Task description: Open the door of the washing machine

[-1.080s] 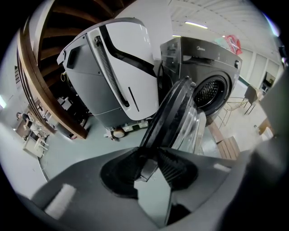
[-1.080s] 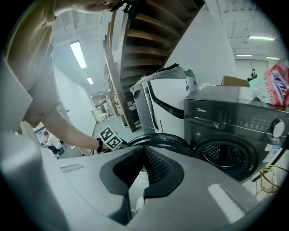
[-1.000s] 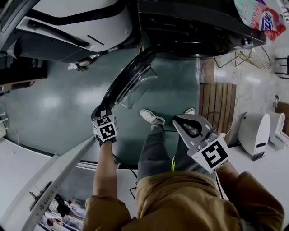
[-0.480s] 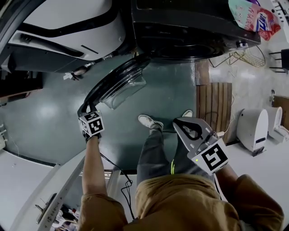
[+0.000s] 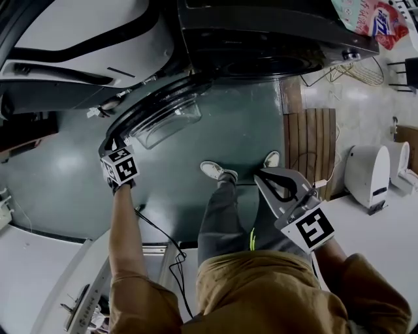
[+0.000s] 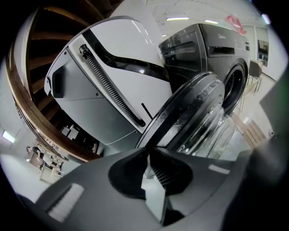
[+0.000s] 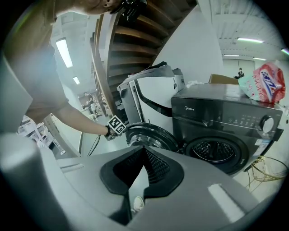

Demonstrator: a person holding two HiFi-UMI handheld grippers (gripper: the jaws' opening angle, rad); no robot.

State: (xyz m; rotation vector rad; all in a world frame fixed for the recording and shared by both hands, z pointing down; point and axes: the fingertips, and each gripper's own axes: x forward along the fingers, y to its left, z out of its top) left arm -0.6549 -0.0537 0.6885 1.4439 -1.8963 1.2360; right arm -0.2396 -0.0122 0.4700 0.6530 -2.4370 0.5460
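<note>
door (image 5: 157, 116) wider than before, above glossy dark-green floor (image 5: 59, 176)

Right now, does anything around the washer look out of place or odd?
A bag lies on top of the washer, and loose wire sits tangled on the floor beside it. The open door looks undamaged.

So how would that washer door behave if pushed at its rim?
Probably swings rather than slides: the door stands open, hinged to the washing machine. Likely stiff and fairly heavy, given its thick rim and bulging glass bowl.
</note>
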